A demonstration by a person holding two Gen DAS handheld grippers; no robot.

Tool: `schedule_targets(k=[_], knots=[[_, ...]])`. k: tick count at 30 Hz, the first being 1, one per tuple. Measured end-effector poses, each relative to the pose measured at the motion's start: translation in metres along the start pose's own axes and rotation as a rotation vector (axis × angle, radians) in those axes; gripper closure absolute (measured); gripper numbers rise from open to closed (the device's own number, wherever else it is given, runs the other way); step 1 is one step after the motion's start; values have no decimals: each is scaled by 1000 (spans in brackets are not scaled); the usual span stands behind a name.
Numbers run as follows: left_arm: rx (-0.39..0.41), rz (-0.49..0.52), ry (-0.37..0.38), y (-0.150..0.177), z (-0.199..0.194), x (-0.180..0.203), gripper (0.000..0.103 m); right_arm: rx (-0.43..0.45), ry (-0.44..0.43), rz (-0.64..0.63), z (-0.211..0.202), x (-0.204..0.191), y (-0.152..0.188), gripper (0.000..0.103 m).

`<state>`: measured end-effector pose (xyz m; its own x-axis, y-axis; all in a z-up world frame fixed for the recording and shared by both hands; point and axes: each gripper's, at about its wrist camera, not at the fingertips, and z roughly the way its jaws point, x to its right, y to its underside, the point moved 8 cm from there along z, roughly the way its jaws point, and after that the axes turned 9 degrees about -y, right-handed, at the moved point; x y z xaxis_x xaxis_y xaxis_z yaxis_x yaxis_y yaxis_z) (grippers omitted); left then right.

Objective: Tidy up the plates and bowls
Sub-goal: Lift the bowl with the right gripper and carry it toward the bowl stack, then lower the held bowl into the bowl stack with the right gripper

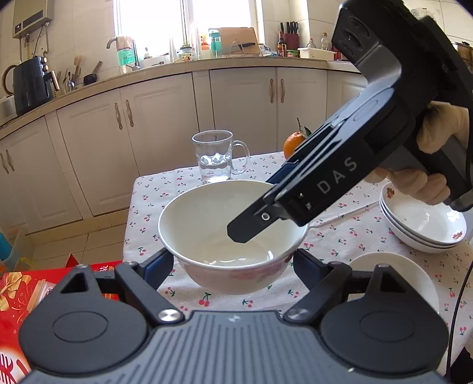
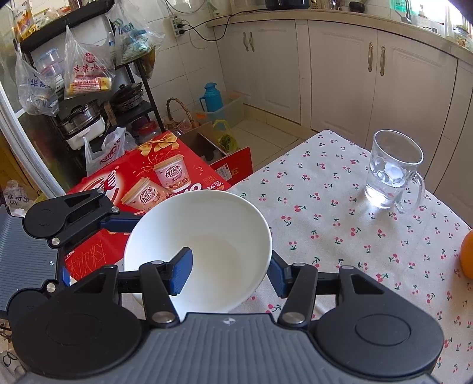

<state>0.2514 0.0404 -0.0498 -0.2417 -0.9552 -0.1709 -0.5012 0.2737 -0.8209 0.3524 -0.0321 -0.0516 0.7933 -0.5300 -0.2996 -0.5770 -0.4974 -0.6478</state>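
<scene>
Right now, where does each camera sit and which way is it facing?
Left wrist: on the left gripper, facing across the table toward the cabinets and window. Its own jaws flank the white bowl. The right gripper and a hand show.
Right wrist: on the right gripper, facing down past the table edge to the red box. Its own jaws pinch the bowl's rim. The left gripper shows.
Shared: bowl, glass mug, orange, table.

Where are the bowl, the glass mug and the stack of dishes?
Bowl (image 1: pixel 207 230): left wrist view, on its inner wall.
Glass mug (image 2: pixel 390 174): right wrist view, on its body above the water.
Stack of dishes (image 1: pixel 419 221): left wrist view, inside the top dish.
</scene>
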Motion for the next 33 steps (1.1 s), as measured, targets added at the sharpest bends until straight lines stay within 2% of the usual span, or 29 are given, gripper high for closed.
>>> schedule_targets(k=[15,33], knots=[[20,13,9,5,-43,20,15,39,12,-33,-39,-39,25,43],[18,17,40,15,-65,36,15,59,11,-34,-56,-58,51,43]])
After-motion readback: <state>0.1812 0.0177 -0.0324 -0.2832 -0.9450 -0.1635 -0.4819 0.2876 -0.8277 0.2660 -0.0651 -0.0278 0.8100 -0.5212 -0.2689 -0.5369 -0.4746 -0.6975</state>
